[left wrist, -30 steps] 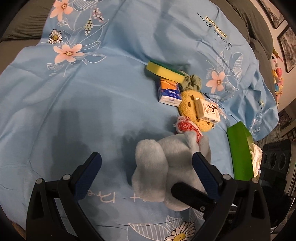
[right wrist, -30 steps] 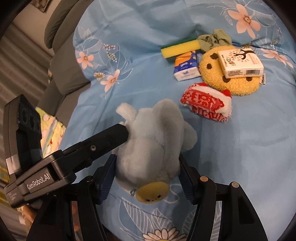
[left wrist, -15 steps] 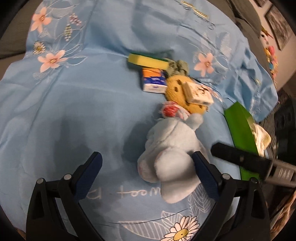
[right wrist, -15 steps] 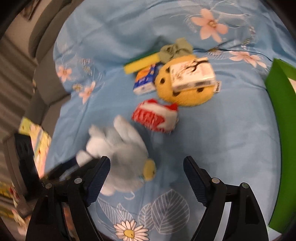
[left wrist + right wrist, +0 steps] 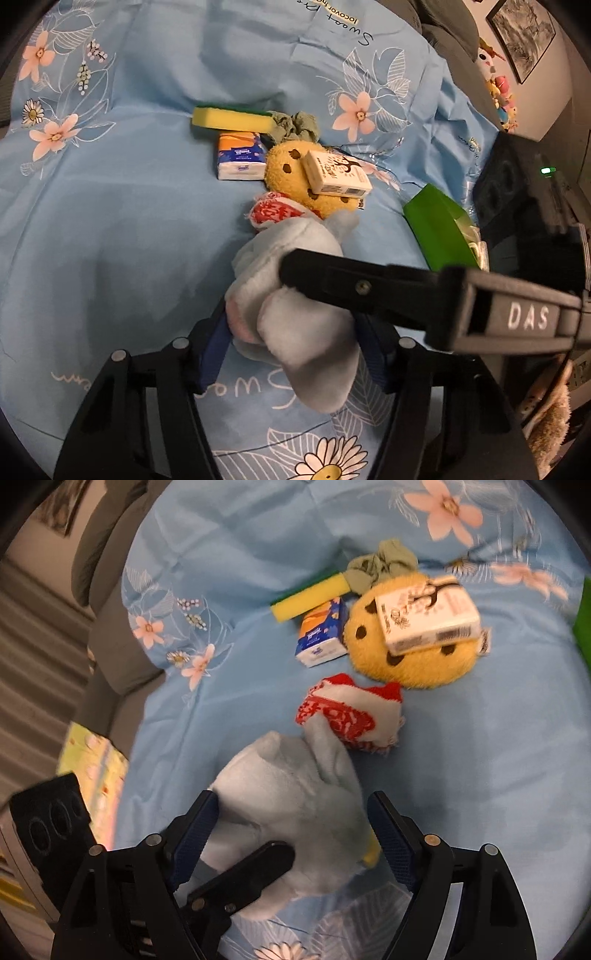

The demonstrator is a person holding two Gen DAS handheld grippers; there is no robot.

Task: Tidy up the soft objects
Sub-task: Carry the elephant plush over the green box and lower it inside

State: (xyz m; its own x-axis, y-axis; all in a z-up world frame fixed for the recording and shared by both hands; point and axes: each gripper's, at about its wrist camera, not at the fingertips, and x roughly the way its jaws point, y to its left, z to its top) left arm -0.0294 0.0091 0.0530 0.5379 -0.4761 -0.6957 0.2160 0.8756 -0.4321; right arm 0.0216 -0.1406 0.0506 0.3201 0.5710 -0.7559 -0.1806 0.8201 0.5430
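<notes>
Grey plush toy (image 5: 291, 291) on blue floral sheet (image 5: 110, 229), pinched by left claw (image 5: 291, 347), right claw (image 5: 295, 834) spread around it.

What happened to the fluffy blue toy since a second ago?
The left gripper was open a second ago; it has closed on the blue plush toy. The right gripper gripped the toy, opened and pulled away, and now straddles it again; whether it squeezes is unclear. The toy itself rolled over on the blue sheet. The sponge, tissue pack, cookie plush, box and red-and-white pouch stayed put.
</notes>
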